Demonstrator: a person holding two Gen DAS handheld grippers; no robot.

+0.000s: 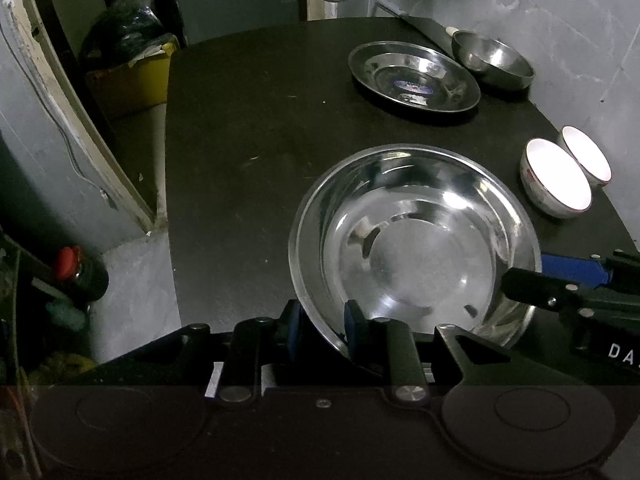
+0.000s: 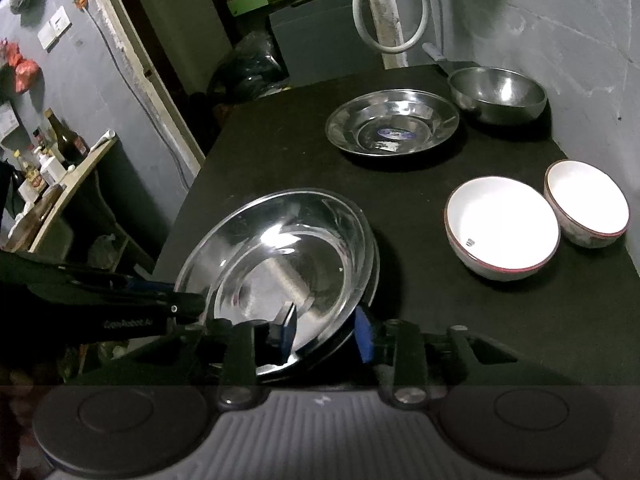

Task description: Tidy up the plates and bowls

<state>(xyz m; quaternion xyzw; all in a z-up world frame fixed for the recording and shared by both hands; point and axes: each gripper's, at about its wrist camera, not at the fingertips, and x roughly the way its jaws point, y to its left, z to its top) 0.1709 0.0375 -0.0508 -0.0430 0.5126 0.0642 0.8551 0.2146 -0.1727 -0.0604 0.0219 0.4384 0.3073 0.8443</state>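
A large steel plate (image 1: 416, 240) lies near the front of the black table (image 1: 248, 128), tilted in the right wrist view (image 2: 280, 264) with its left side raised. My left gripper (image 1: 324, 326) is shut on its near rim, one blue pad outside and one inside. From the right, my right gripper (image 1: 534, 272) straddles the opposite rim. In its own view the right gripper (image 2: 324, 334) stands open, its pads either side of the rim and not pressing. The left gripper (image 2: 192, 304) reaches in from the left there.
A second steel plate (image 2: 392, 124) with a blue sticker and a steel bowl (image 2: 498, 94) sit at the back. Two white bowls (image 2: 502, 228) (image 2: 586, 202) stand side by side at the right edge. The table's left part is bare; a yellow bin (image 1: 132, 84) stands beyond it.
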